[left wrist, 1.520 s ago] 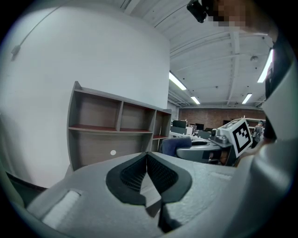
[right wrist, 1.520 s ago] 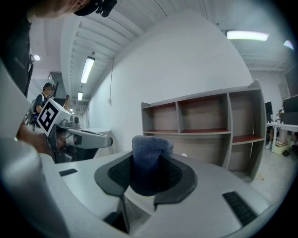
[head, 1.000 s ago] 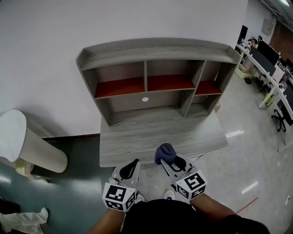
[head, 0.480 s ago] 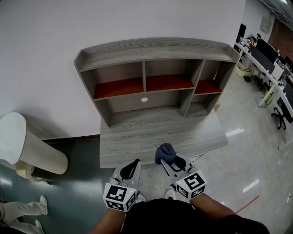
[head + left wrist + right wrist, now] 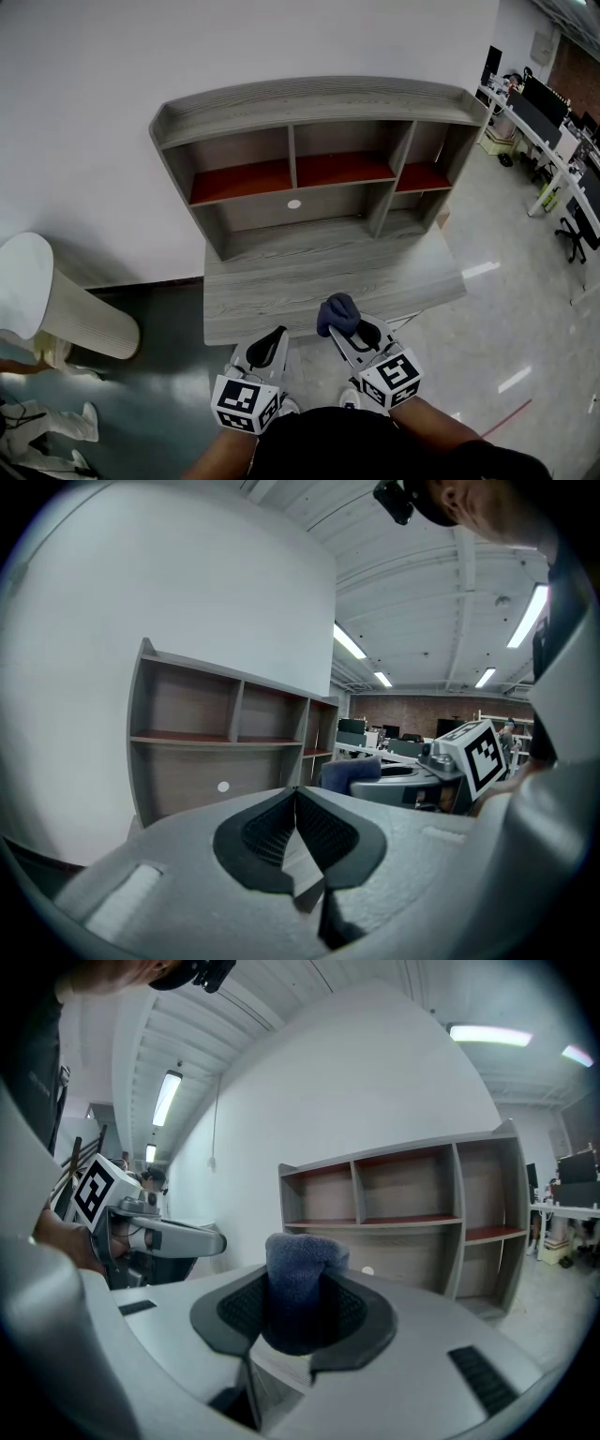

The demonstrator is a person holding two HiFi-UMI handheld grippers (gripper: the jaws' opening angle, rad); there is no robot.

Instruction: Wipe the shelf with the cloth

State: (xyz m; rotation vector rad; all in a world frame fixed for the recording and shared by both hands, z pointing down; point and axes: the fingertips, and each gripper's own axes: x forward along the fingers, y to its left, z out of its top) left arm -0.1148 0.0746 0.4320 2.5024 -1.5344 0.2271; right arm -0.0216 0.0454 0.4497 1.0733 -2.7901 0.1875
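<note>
A grey wooden shelf unit (image 5: 309,159) with three cubbies floored in red stands on a grey desk (image 5: 328,281) against the white wall. My right gripper (image 5: 349,326) hangs over the desk's near edge, shut on a dark blue cloth (image 5: 337,314); the cloth (image 5: 302,1288) bulges up from between its jaws, with the shelf unit (image 5: 403,1218) ahead. My left gripper (image 5: 270,342) hangs beside it, just short of the desk edge, shut with nothing in it; its jaws meet in the left gripper view (image 5: 296,829), where the shelf unit (image 5: 225,747) shows beyond.
A white cylindrical bin (image 5: 56,300) stands on the floor at the left, with a person's legs (image 5: 37,436) near it. Office desks with monitors and a chair (image 5: 553,141) fill the far right. A round white hole (image 5: 294,203) marks the shelf's back panel.
Both grippers hold their places. The view has shifted slightly, and the person's legs at the lower left have moved.
</note>
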